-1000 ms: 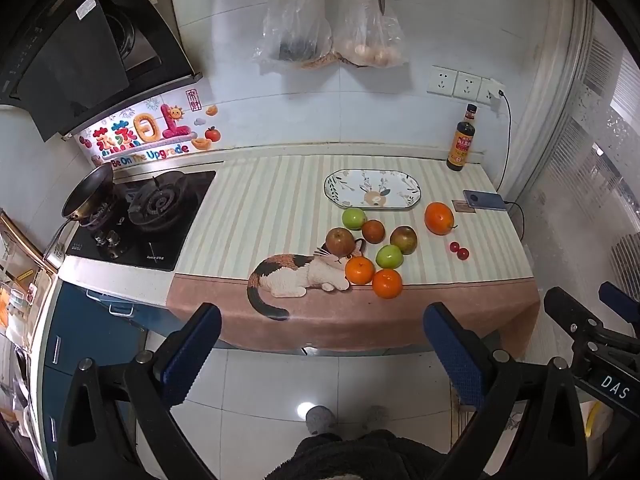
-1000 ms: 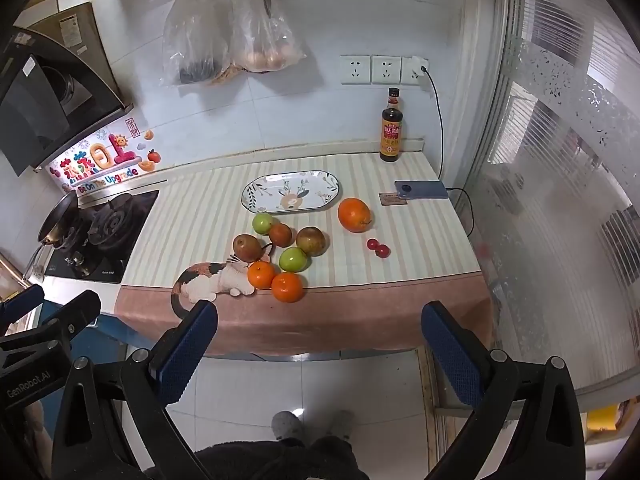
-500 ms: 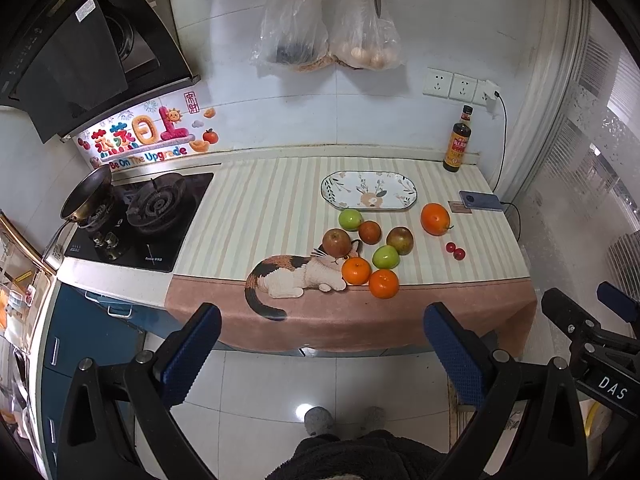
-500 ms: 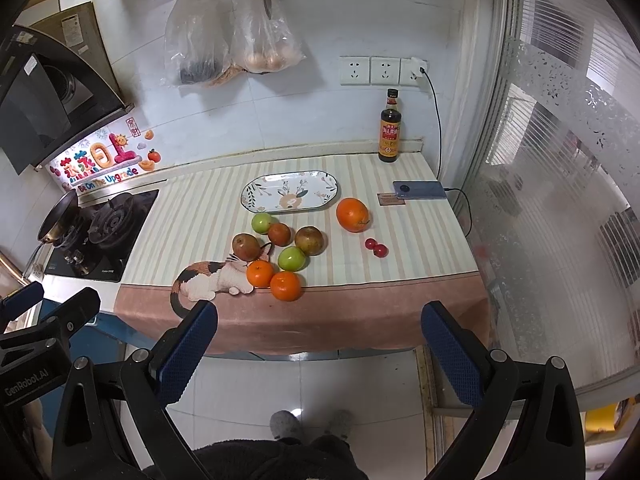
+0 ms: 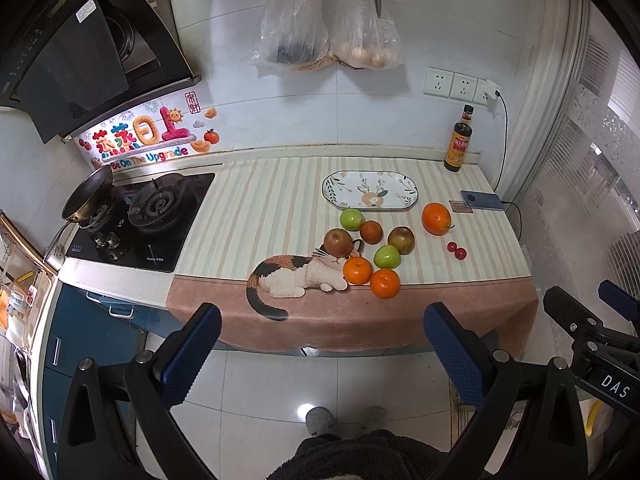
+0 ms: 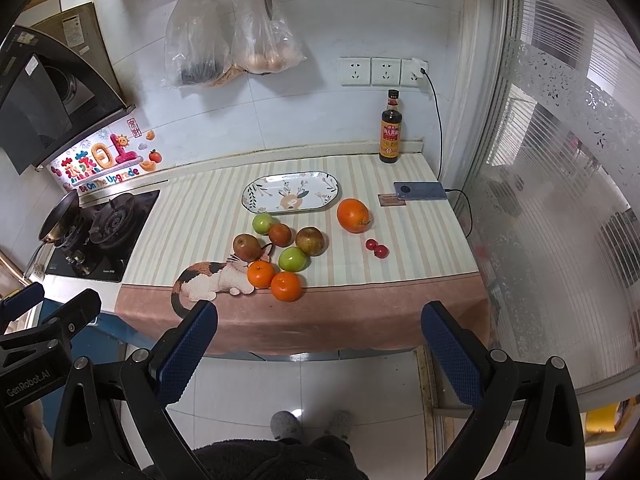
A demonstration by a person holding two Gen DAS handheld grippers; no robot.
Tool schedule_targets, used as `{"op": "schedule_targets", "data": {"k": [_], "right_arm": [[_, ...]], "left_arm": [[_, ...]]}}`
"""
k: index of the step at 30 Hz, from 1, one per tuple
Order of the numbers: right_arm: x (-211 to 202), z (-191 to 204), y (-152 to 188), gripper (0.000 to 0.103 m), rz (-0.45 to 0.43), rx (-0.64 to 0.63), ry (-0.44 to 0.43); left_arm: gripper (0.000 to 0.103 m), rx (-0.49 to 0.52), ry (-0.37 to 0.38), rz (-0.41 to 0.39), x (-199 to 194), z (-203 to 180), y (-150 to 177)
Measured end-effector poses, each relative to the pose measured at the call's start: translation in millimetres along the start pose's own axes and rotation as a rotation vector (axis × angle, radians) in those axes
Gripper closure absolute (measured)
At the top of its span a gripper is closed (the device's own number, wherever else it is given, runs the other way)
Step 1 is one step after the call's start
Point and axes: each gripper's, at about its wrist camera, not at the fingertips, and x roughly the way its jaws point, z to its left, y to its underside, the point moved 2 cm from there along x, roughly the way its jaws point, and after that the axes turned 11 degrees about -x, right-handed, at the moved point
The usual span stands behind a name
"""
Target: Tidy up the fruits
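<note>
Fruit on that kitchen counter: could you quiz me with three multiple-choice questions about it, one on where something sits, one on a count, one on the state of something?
1. Where is the oval plate?
A. behind the fruit, toward the wall
B. on the stove
C. at the counter's front edge

2. How many green apples lie on the counter?
A. one
B. two
C. four

3. What state is the plate in?
A. piled with fruit
B. bare, no fruit on it
C. upside down

Answers:
1. A, the plate lies between the fruit cluster and the soy sauce bottle by the wall.
2. B, one green apple lies near the plate and another green apple nearer the front.
3. B, its flower pattern shows uncovered; all the fruit is on the striped cloth.
</note>
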Motion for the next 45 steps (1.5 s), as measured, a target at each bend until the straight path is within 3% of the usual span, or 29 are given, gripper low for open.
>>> {"op": "schedule_targets", "data": {"k": [45], "right_arm": [[3.7,0.7,-7.0,0.000,-0.001,0.004,-0.008]], "left_arm": [[0.000,0.001,-0.001,0.000,-0.6,-1.6,0.0]]}}
